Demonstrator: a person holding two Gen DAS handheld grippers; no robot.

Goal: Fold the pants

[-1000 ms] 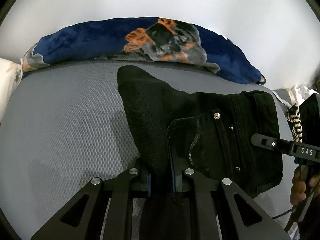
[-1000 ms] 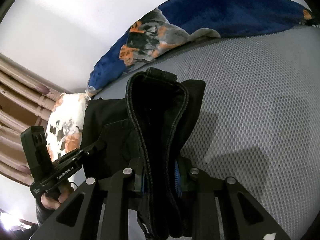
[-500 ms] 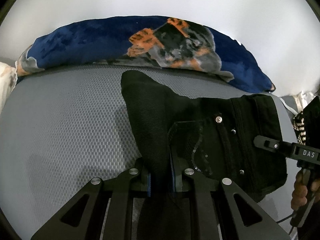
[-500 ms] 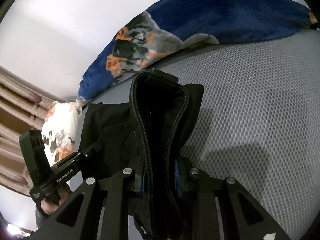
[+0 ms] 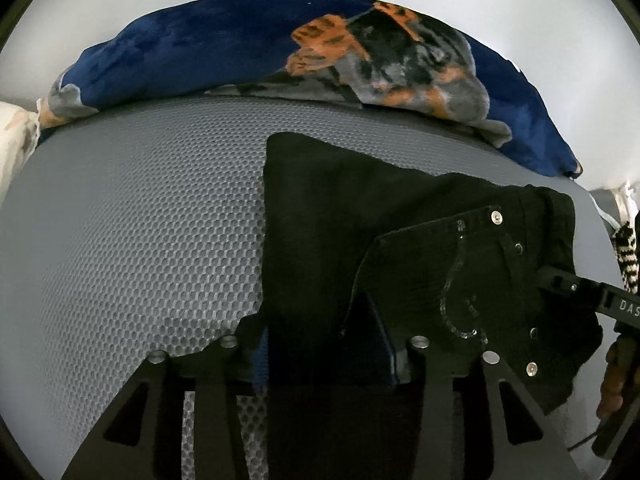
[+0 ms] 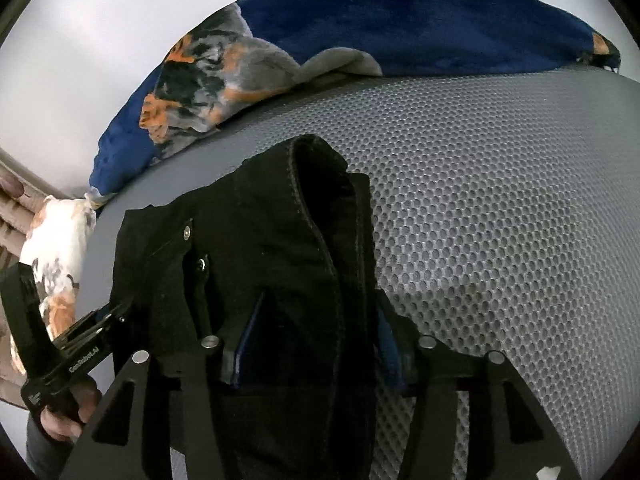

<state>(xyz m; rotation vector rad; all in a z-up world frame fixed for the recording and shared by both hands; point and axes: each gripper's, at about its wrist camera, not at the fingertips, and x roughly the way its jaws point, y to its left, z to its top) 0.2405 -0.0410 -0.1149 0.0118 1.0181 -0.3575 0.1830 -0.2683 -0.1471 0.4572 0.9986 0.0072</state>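
Pants (image 5: 360,240) black, folded on grey mesh mattress (image 5: 140,240), both grippers' jaws opening, cloth loose between them.

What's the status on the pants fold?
Left gripper and right gripper opening, black pants between the fingers. Pants down on grey mattress. Nothing blocking.

Right gripper (image 6: 316,344) jaws opening around black pants (image 6: 280,248).
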